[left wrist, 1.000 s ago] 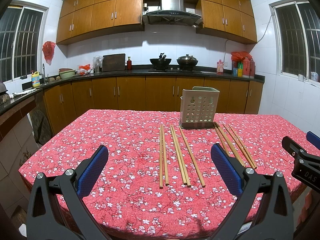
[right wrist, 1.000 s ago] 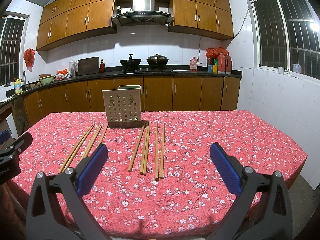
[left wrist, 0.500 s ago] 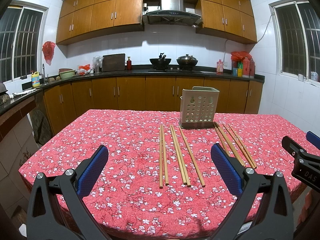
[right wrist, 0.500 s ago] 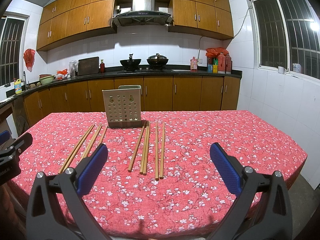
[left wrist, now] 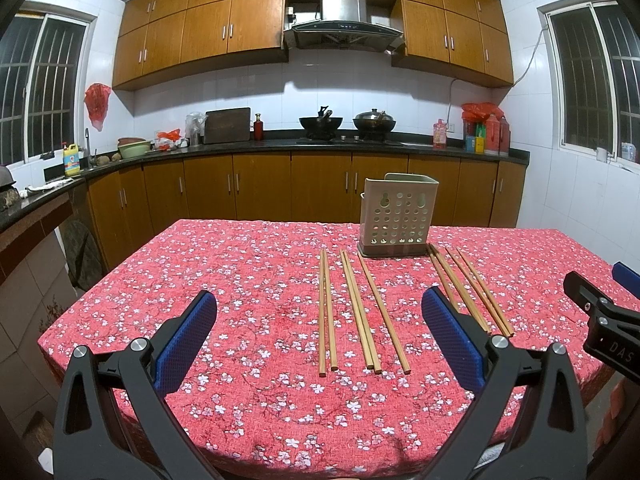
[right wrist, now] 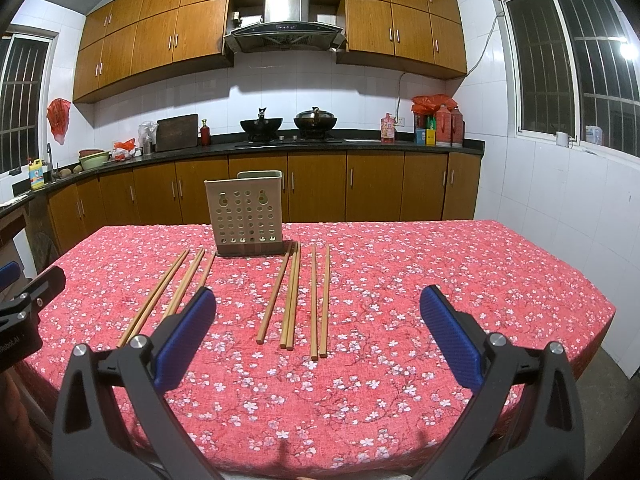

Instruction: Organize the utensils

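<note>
Kitchen, red floral-cloth table (left wrist: 248, 280). Left gripper (left wrist: 320, 332) jaws wide, holding nothing; right gripper (right wrist: 318, 330) likewise, "DAS" printed on its body. Nine wooden chopsticks (left wrist: 362, 312) flat on cloth: five left, four right of upright beige perforated plastic holder (left wrist: 394, 218).

Long thin brown wooden chopsticks (left wrist: 362, 312) flat on red floral tablecloth, lengthwise ahead of fingers, two loose groups. One group ahead between left gripper's fingers; other (left wrist: 470, 290) partly behind its right finger. Beige perforated plastic utensil holder (left wrist: 394, 220) upright beyond chopsticks' far ends, between groups, nothing visible inside.
</note>
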The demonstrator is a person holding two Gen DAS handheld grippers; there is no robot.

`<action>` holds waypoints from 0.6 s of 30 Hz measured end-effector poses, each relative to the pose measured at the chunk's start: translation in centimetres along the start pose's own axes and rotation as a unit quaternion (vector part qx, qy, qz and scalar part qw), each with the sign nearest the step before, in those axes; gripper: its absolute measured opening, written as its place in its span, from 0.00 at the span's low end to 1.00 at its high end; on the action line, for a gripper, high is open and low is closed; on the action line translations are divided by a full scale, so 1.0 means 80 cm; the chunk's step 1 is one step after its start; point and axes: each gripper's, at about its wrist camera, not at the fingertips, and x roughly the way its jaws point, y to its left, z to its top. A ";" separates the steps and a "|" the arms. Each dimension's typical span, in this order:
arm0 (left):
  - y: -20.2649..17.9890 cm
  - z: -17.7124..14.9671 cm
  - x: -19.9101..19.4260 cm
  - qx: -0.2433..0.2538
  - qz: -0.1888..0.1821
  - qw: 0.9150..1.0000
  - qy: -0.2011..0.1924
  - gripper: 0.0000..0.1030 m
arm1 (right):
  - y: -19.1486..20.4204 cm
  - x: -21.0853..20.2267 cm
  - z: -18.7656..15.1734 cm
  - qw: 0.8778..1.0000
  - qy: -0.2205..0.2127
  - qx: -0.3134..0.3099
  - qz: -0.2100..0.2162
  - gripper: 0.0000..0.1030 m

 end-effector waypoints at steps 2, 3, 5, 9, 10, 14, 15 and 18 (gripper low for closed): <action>0.000 0.000 0.000 0.000 0.000 1.000 0.000 0.98 | 0.000 0.000 0.000 1.000 0.000 0.000 0.000 0.96; 0.000 0.000 0.000 0.000 0.000 1.000 0.000 0.98 | 0.001 0.001 0.000 1.000 0.000 -0.001 0.000 0.96; 0.000 0.000 0.000 0.000 0.000 1.000 0.000 0.98 | 0.002 0.002 -0.001 1.000 0.001 -0.001 0.001 0.96; 0.000 0.000 0.000 0.000 0.000 1.000 0.001 0.98 | 0.006 0.002 0.002 1.000 0.003 -0.002 0.001 0.96; 0.000 0.000 0.000 0.000 0.000 1.000 0.000 0.98 | 0.007 0.002 0.002 1.000 0.003 -0.002 0.001 0.96; 0.000 0.000 0.000 -0.001 0.000 1.000 0.002 0.98 | 0.004 0.007 0.001 1.000 0.005 -0.003 0.001 0.96; 0.001 0.000 0.000 -0.002 0.001 1.000 0.003 0.98 | 0.004 0.008 0.001 1.000 0.006 -0.002 0.002 0.96; 0.009 0.002 0.008 -0.006 0.007 1.000 0.014 0.98 | -0.003 0.017 0.003 1.000 0.015 0.009 0.002 0.96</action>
